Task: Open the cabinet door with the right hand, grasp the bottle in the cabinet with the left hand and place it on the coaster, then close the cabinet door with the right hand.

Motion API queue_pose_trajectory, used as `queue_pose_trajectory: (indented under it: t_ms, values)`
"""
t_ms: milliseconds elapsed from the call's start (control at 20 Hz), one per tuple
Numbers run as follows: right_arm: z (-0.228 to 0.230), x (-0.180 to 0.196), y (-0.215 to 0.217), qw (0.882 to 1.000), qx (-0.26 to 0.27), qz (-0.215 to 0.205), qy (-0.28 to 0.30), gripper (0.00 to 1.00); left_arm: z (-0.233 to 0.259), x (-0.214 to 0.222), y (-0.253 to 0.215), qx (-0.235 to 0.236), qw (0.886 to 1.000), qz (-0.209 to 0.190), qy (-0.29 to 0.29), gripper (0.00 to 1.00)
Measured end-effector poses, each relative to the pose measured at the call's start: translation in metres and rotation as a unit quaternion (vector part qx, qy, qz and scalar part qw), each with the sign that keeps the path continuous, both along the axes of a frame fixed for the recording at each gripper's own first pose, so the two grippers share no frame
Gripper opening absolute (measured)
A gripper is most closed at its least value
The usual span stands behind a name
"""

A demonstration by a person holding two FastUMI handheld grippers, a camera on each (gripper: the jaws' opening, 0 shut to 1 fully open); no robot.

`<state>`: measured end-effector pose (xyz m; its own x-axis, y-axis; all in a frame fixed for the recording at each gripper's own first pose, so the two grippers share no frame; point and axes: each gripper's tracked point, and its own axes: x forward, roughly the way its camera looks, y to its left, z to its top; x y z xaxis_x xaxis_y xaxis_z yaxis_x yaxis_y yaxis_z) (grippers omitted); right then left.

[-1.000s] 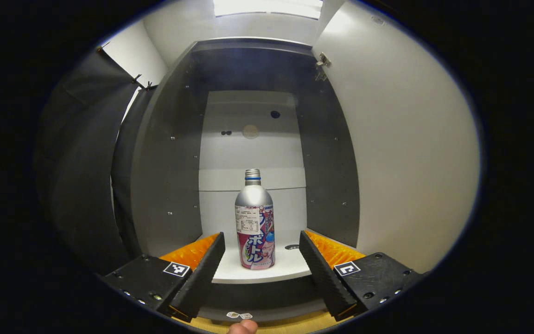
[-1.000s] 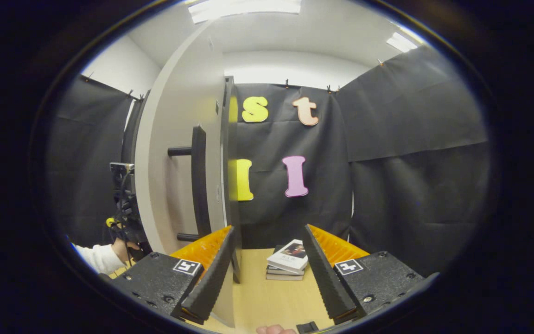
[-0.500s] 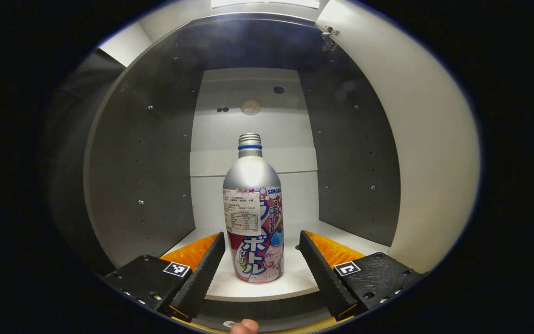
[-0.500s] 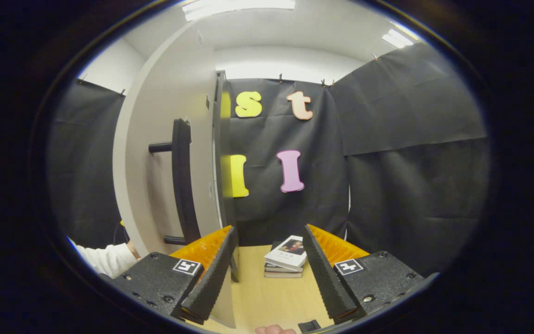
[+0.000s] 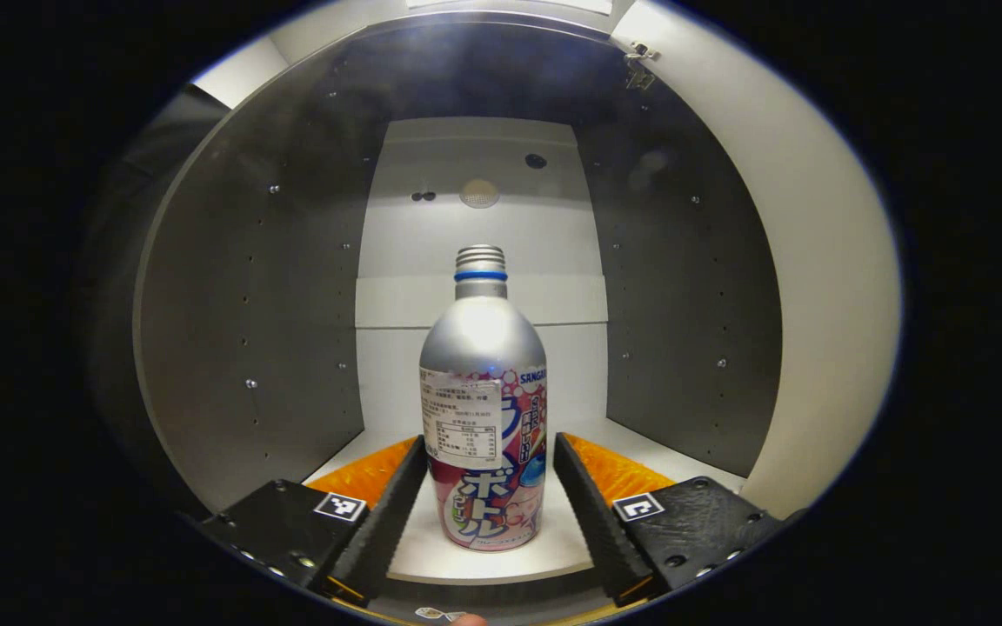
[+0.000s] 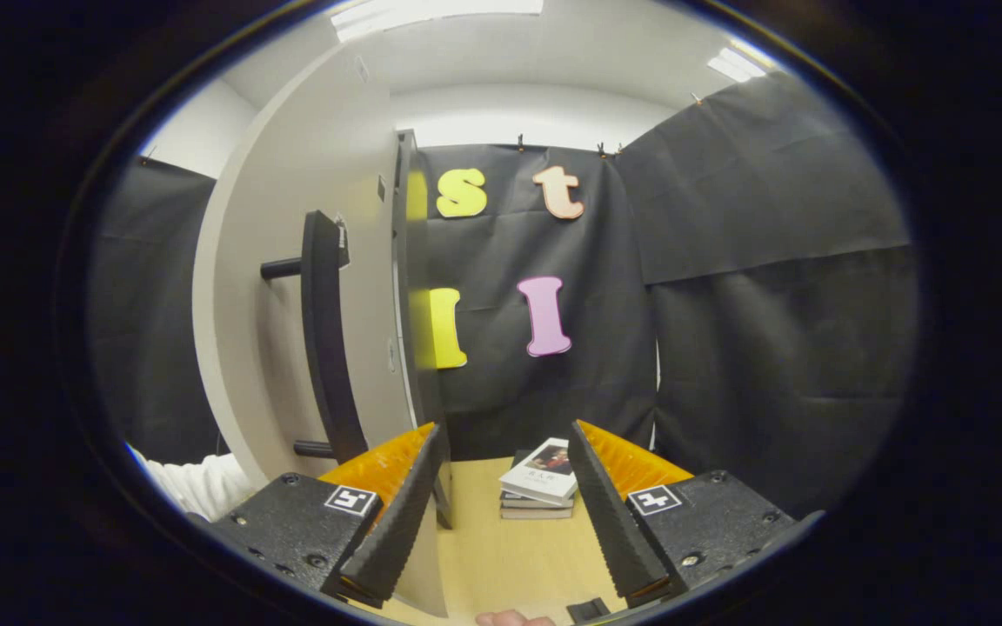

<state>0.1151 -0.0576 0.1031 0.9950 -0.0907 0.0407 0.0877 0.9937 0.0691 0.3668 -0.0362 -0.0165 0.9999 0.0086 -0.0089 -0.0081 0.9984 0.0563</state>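
Bottle stands upright in cabinet between left gripper fingers (parted, contact unclear); right gripper gapes empty.

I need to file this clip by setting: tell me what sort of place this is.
Probably a staged recording booth, not a real kitchen: black cloth walls hang from clips, a lone cabinet with its door open stands on a wooden tabletop, holding a single drink bottle, with a stack of books nearby.

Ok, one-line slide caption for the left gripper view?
Left tongs open around the upright bottle on the cabinet shelf.
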Motion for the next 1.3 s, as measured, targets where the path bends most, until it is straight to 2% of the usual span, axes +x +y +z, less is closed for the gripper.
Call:
queue_pose_trajectory:
  t_ms: [50,250,550,800,1000,1300]
  values:
    - [0.000,0.001,0.000,1.000,-0.001,0.000,-0.001,0.90,0.000,0.000,-0.001,-0.002,1.000,-0.004,0.001,0.80]
    - [-0.002,0.001,0.001,1.000,0.004,0.005,0.000,0.90,0.011,-0.009,-0.002,-0.013,1.000,-0.014,-0.020,0.74]
    - [-0.004,0.001,0.002,1.000,0.007,0.014,-0.003,0.90,0.040,-0.053,-0.008,0.003,0.998,-0.033,-0.044,0.74]
    - [-0.002,-0.007,0.005,1.000,-0.002,0.024,-0.013,0.90,0.045,-0.110,0.002,0.010,0.998,-0.029,-0.052,0.73]
    - [0.000,-0.012,0.008,0.999,-0.003,0.029,-0.020,0.90,0.030,-0.158,0.025,0.009,0.999,-0.010,-0.051,0.73]
    - [0.003,-0.020,0.008,0.999,0.001,0.028,-0.019,0.90,-0.013,-0.218,0.074,0.018,0.997,0.055,-0.041,0.74]
